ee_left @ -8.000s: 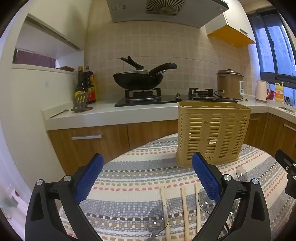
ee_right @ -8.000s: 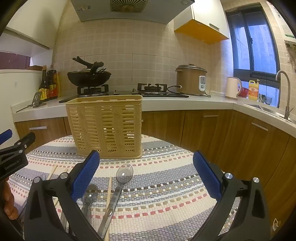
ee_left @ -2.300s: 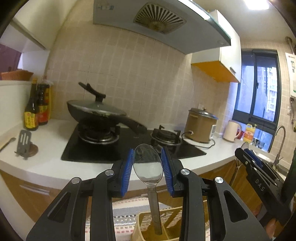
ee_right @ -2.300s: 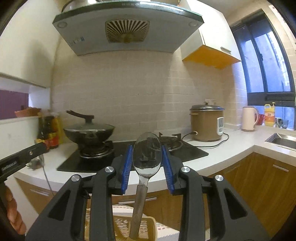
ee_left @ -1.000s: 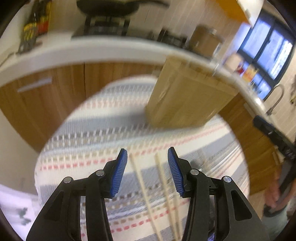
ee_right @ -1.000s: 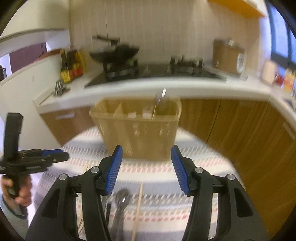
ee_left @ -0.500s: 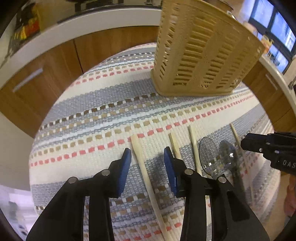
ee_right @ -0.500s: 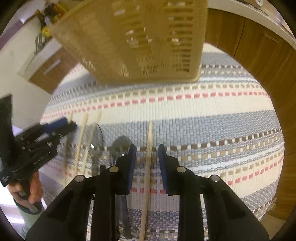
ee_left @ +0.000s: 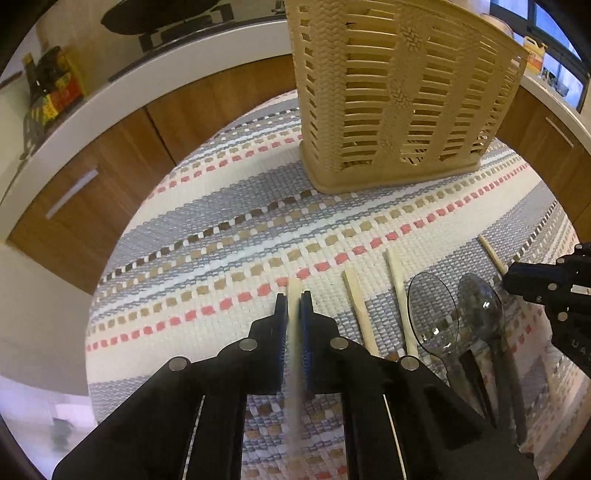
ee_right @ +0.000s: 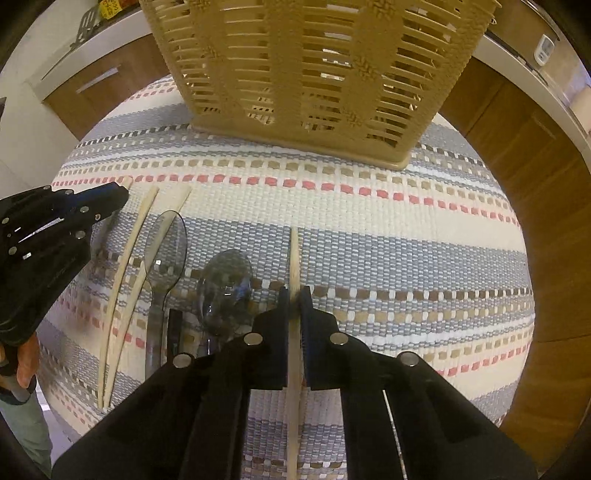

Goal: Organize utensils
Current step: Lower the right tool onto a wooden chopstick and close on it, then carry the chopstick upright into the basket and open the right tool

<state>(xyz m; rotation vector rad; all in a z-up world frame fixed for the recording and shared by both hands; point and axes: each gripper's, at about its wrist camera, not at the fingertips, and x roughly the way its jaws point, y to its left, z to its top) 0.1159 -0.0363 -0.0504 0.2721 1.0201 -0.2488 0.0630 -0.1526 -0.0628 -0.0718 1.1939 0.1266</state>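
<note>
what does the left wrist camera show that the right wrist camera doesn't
Left wrist only: the left gripper shut on the leftmost chopstick, dark bottles on the counter.

Right wrist only: the right gripper shut on the rightmost chopstick, a hand holding the other gripper, a spatula.

Both: the beige basket, the striped mat, two loose chopsticks, two spoons.

Chopsticks (ee_left: pixel 400 295), clear spoons (ee_left: pixel 434 317) flat on cloth — basket (ee_left: pixel 399 92) upright behind.
</note>
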